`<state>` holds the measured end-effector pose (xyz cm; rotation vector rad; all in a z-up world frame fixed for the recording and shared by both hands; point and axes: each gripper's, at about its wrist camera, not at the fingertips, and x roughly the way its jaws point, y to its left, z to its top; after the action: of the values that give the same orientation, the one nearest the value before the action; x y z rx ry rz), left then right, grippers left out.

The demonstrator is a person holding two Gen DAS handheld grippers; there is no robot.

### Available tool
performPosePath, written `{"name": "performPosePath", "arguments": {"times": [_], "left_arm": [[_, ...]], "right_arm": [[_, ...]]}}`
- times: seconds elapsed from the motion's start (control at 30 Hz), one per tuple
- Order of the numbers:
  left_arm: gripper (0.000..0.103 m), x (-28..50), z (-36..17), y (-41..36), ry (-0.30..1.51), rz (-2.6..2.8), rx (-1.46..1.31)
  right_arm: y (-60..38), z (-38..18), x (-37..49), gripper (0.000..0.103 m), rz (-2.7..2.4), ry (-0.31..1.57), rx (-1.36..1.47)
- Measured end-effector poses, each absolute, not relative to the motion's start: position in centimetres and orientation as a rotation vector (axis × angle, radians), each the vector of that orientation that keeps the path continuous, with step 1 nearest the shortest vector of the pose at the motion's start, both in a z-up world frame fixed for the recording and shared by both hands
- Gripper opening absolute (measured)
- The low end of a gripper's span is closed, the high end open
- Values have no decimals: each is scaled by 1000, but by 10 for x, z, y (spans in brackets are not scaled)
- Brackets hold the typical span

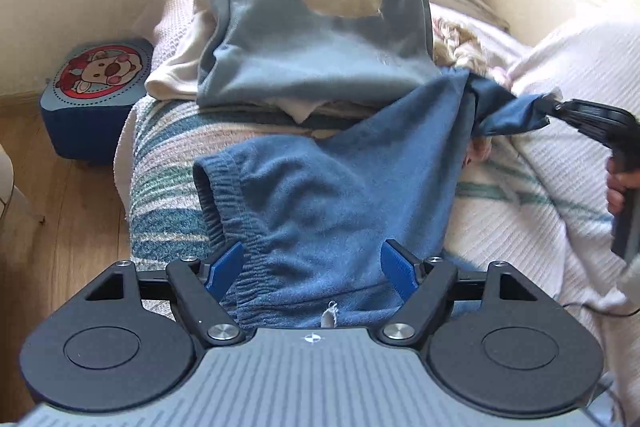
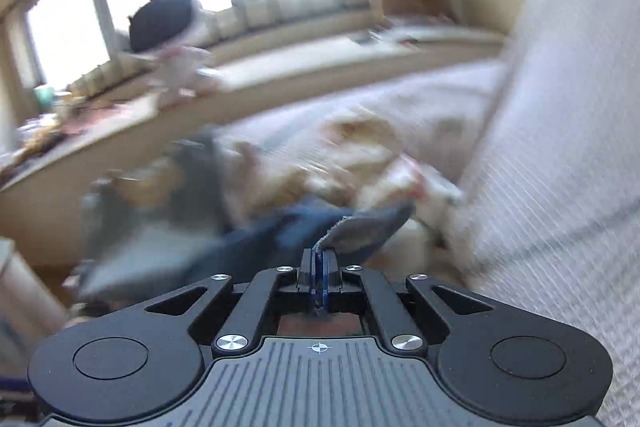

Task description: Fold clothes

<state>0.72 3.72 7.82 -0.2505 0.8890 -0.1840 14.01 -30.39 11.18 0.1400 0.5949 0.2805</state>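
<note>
Progress check: 1 pile looks done, the light blue sweatshirt (image 1: 312,43) with a tan neck patch sits folded on top of cream pieces, straight ahead of the left gripper (image 1: 312,267) and well past it. Current item is the blue fleece pants (image 1: 328,195), spread flat on the striped towel (image 1: 160,163) over the sofa cushion, not folded yet as far as I can judge

Left gripper: jaws wide apart, blue pads either side of the elastic waistband, which lies right under and between them. Can't tell if the pads touch cloth; nothing is pinched

Right gripper (image 2: 319,259): jaws clamped tight on a thin edge of the pants, a flap of the cloth sticking up just beyond the tips. From the left view it sits off to the right, pulling a leg end out taut. A hand (image 1: 620,187) is on its handle. Right view is heavily motion-blurred, so detail past the tips is unreliable

Materials: pants are thick, fuzzy fleece with a gathered ribbed waist and a small white tag near the left tool. Soft and limp, will sag when lifted. Sofa cover (image 1: 580,87) to the right is white, ribbed weave. More crumpled cream fabric (image 1: 460,47) lies beyond the right tool, probably still to fold

Left to do, my read: smooth the pants, fold, stack on the pile
</note>
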Motion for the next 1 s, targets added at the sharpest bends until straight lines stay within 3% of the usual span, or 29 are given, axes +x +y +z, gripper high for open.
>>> {"name": "performPosePath", "arguments": {"times": [0.2,0.53,0.73,1.0], "left_arm": [[74,-5,94,55,831,-129,-270],[75,-16,88,78,845,-81,-308],[76,-6,84,68,854,-120,-296],[73,28,75,41,859,-230,-294]], "right_arm": [[-224,139,122,3,605,569,152],[-127,64,97,7,818,799,73],[-143,67,83,23,855,842,97],[-213,74,101,24,517,733,-177]]}}
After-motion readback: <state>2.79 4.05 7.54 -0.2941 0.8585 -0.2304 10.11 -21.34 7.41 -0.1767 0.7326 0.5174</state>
